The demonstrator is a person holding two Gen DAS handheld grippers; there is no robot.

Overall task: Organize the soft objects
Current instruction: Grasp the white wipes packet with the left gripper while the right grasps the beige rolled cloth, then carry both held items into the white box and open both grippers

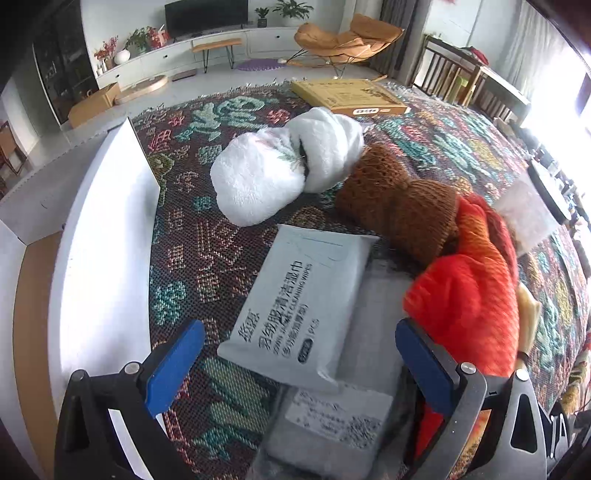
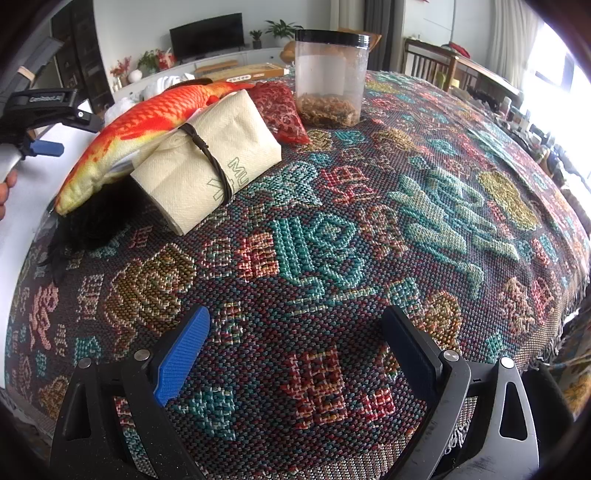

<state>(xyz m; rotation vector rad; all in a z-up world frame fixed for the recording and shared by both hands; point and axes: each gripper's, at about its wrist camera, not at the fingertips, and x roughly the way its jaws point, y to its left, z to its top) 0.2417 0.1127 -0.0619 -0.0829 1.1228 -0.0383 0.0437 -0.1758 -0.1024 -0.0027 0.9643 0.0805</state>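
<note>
Left wrist view: left gripper [image 1: 300,363] jaws spread wide, empty, over a grey wipes pack [image 1: 295,295] lying on the patterned cloth surface [image 1: 195,251]; white towel [image 1: 284,162], brown knit [image 1: 399,199] and orange fish plush [image 1: 469,280] sit behind it, white box [image 1: 107,236] along the left edge. Right wrist view: right gripper [image 2: 295,354] jaws open, holding nothing, above bare cloth; tied paper-towel bundle [image 2: 210,155], fish plush and clear jar [image 2: 330,77] toward the far left.

A home living room (television [image 1: 206,16], lounge chair [image 1: 347,38], potted plants [image 1: 291,9]).
</note>
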